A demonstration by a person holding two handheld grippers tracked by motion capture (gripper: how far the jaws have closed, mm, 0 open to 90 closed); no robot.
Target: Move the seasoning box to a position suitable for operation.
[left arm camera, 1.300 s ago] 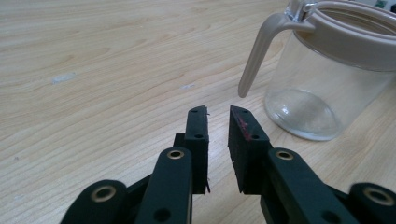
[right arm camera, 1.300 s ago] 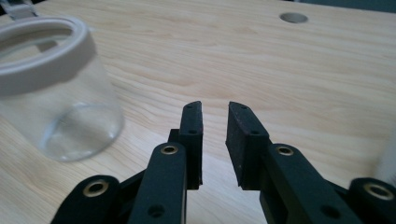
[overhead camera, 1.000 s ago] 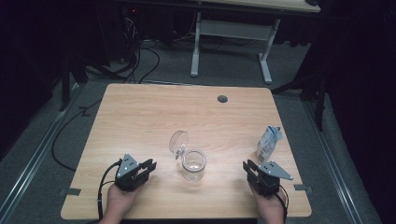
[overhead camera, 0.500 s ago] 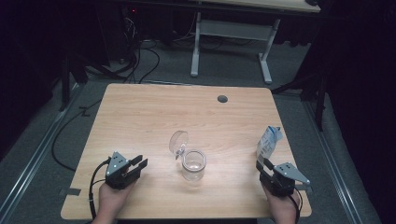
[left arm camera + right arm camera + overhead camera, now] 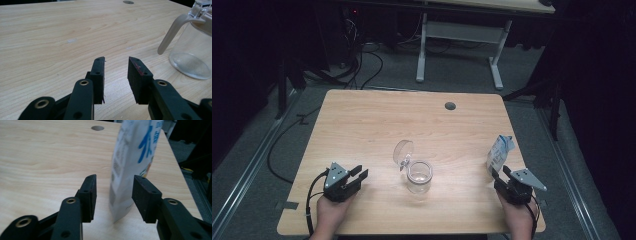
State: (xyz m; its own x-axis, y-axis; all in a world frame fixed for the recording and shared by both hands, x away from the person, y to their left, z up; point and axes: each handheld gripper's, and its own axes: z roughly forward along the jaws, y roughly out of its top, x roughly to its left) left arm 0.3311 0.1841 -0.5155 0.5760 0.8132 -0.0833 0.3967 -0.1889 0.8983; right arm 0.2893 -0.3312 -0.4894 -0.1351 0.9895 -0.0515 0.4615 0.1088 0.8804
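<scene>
A clear glass jar (image 5: 419,176) stands at the table's middle with its hinged lid (image 5: 403,152) swung up and open. It also shows at the right of the left gripper view as jar (image 5: 191,52). My left gripper (image 5: 358,176) lies near the front left edge, pointing at the jar. Its jaws (image 5: 116,61) have just been opening, with nothing between them. A white and blue pouch (image 5: 500,153) stands upright at the right. My right gripper (image 5: 500,175) sits just before it, and its jaws have just been opening. The pouch (image 5: 132,157) stands between my right gripper's (image 5: 115,180) open jaws, nearer the right one, with neither pad pressing on it.
The wooden table (image 5: 377,125) has a round cable hole (image 5: 450,106) near its far edge. Behind it stand a white desk frame (image 5: 462,30) and floor cables (image 5: 362,65). The pouch is close to the table's right edge.
My right hand has shifted to the right along the front edge. My left hand has drawn slightly left, away from the jar. Jar and pouch stay in place.
</scene>
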